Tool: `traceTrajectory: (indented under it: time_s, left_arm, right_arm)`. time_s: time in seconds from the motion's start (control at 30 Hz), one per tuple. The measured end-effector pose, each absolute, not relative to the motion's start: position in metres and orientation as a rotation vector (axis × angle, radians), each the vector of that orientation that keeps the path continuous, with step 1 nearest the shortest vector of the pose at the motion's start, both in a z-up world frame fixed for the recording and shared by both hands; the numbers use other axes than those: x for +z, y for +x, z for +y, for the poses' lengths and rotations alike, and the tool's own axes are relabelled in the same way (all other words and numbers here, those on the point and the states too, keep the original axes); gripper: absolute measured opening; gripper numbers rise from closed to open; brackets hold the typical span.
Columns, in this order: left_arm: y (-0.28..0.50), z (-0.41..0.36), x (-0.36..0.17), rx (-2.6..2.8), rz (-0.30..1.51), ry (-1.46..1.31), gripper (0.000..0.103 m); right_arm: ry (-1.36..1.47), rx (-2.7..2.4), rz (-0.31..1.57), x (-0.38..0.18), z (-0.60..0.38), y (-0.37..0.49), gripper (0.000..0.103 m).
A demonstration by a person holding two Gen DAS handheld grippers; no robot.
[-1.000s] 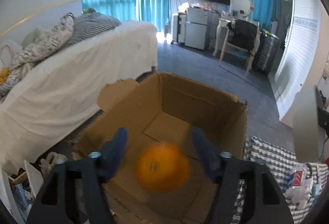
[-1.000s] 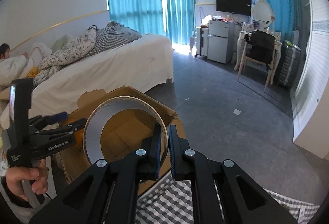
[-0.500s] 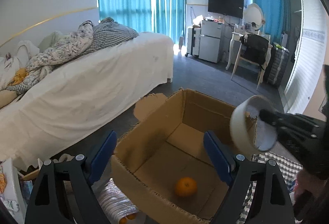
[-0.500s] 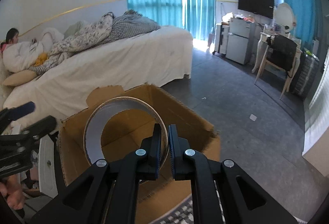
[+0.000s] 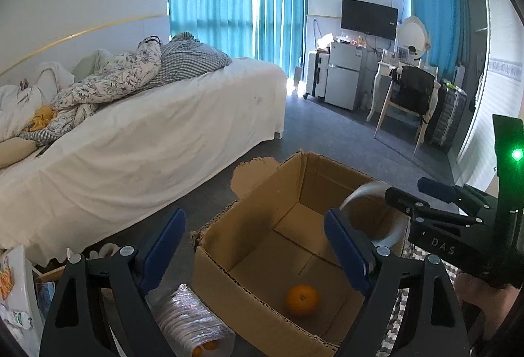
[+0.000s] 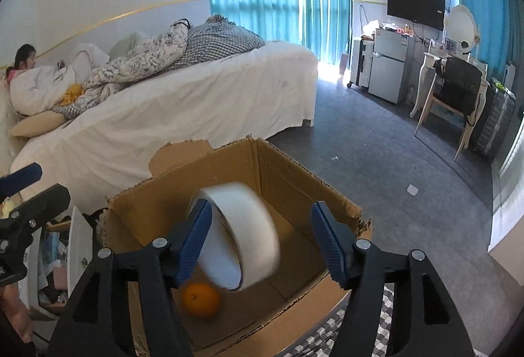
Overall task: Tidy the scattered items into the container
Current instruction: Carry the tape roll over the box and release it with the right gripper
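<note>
An open cardboard box (image 5: 229, 245) (image 6: 288, 167) stands on the floor with an orange (image 5: 302, 299) (image 6: 200, 300) lying inside. My right gripper (image 6: 262, 239) is open above the box, and a white tape roll (image 6: 239, 235) is blurred in the air between its fingers, tilted, over the box. The roll (image 5: 376, 216) also shows in the left wrist view beside my right gripper (image 5: 425, 196). My left gripper (image 5: 252, 249) is open and empty over the box's near left edge.
A white bed (image 5: 147, 134) with bedding and a person (image 6: 26, 62) stands at the left. A checked cloth (image 6: 327, 337) lies at the near right. Clutter and a foil pack (image 5: 190, 324) sit left of the box. A chair (image 5: 409, 101) and fridge (image 5: 344, 78) stand at the back.
My right gripper has opened and let go of the tape roll, which now drops toward the box. The orange has come to rest in the box. My left gripper has drawn back.
</note>
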State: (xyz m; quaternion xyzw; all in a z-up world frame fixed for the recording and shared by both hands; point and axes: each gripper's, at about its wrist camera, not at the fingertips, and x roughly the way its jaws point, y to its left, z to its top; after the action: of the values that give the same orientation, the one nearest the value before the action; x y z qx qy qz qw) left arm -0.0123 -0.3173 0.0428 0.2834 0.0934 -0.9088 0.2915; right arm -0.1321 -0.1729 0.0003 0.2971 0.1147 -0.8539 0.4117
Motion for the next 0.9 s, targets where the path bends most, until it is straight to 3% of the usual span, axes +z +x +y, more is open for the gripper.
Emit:
traceTrajectory:
  time_s: [0.2, 0.37, 0.5, 0.63, 0.9]
  left_arm:
    - [-0.01, -0.315, 0.044, -2.426, 0.257, 0.75, 0.089]
    - [-0.013, -0.302, 0.048, -2.458, 0.245, 0.751, 0.09]
    - [-0.017, -0.283, 0.05, -2.548, 0.235, 0.74, 0.103]
    - [-0.024, -0.257, 0.051, -2.623, 0.211, 0.742, 0.103]
    - [-0.043, -0.197, 0.048, -2.734, 0.163, 0.789, 0.103]
  right_arm:
    - [0.735, -2.16, 0.283, 0.005, -0.168, -0.13, 0.065]
    - [0.713, -2.203, 0.264, 0.012, -0.148, -0.125, 0.082]
    - [0.683, -2.31, 0.256, 0.021, -0.115, -0.119, 0.091]
    - [0.625, -2.436, 0.232, 0.033, -0.074, -0.113, 0.103]
    - [0.662, -2.633, 0.257, 0.044, 0.018, -0.097, 0.103]
